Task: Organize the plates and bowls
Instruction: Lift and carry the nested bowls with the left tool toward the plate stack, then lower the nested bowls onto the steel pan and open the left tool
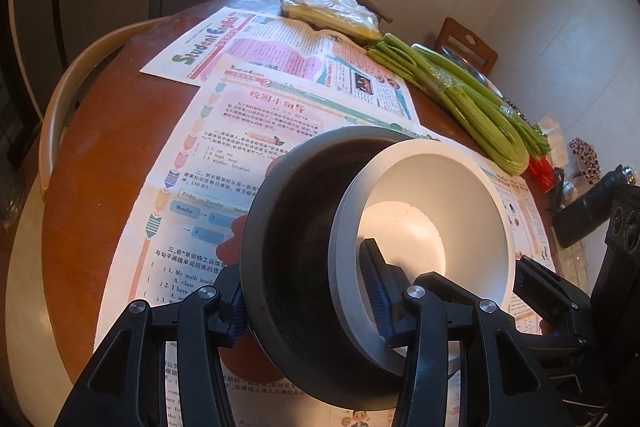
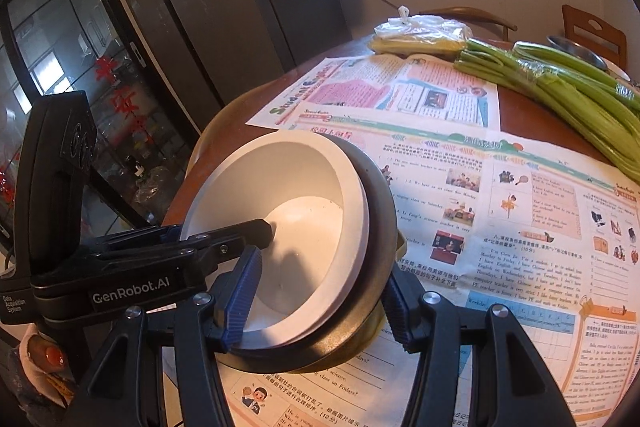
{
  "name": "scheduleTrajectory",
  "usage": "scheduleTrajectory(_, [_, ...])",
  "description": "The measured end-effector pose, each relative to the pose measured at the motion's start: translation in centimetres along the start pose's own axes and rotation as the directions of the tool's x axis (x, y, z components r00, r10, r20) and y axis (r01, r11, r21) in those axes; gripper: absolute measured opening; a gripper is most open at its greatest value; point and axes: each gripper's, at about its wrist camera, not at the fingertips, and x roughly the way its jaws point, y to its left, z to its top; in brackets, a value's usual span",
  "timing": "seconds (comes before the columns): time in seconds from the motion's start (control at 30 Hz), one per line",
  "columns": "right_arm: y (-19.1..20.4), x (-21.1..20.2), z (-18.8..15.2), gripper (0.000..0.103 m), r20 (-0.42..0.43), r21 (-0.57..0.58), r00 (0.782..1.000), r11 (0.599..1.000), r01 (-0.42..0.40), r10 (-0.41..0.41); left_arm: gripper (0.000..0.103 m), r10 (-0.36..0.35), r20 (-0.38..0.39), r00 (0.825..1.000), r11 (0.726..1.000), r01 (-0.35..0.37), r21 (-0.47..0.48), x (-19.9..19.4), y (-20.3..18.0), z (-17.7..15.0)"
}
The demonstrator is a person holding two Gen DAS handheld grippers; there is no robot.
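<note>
A white bowl (image 1: 436,195) sits nested and tilted inside a black bowl (image 1: 296,227) on newspaper. My left gripper (image 1: 308,291) spans the black bowl's left wall and the white bowl's near rim, one finger (image 1: 376,279) inside the white bowl, jaws closed on them. In the right wrist view the white bowl (image 2: 288,195) lies in the black bowl (image 2: 380,211). My right gripper (image 2: 320,295) straddles both rims, one finger (image 2: 240,291) inside the white bowl, one outside the black bowl. The left gripper's finger (image 2: 248,231) reaches into the white bowl there.
Newspapers (image 1: 280,99) cover the round wooden table (image 1: 100,167). Celery stalks (image 1: 460,95) and a plastic bag of food (image 1: 332,11) lie at the far side. A metal dish (image 2: 576,53) and wooden chair (image 1: 466,45) stand behind them. Small clutter (image 1: 560,167) sits at the right.
</note>
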Motion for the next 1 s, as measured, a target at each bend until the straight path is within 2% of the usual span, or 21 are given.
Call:
scheduleTrajectory(0.4, [0.19, 0.32, -0.12, 0.057, 0.001, -0.001, 1.0, 1.0, 0.004, -0.004, 0.05, -0.003, 0.009, 1.0, 1.0, 0.003, 0.0, 0.34, 0.38, 0.0])
scheduleTrajectory(0.7, [-0.09, 0.05, -0.21, 0.057, 0.012, 0.011, 1.0, 1.0, -0.005, 0.005, 0.051, 0.028, 0.021, 0.999, 0.999, -0.029, 0.024, -0.06, -0.14, -0.23])
scheduleTrajectory(1.0, [0.11, -0.58, -0.15, 0.057, 0.049, -0.006, 0.997, 0.998, 0.056, -0.056, 0.052, 0.039, 0.028, 0.999, 0.998, -0.04, 0.038, -0.64, -0.3, -0.63])
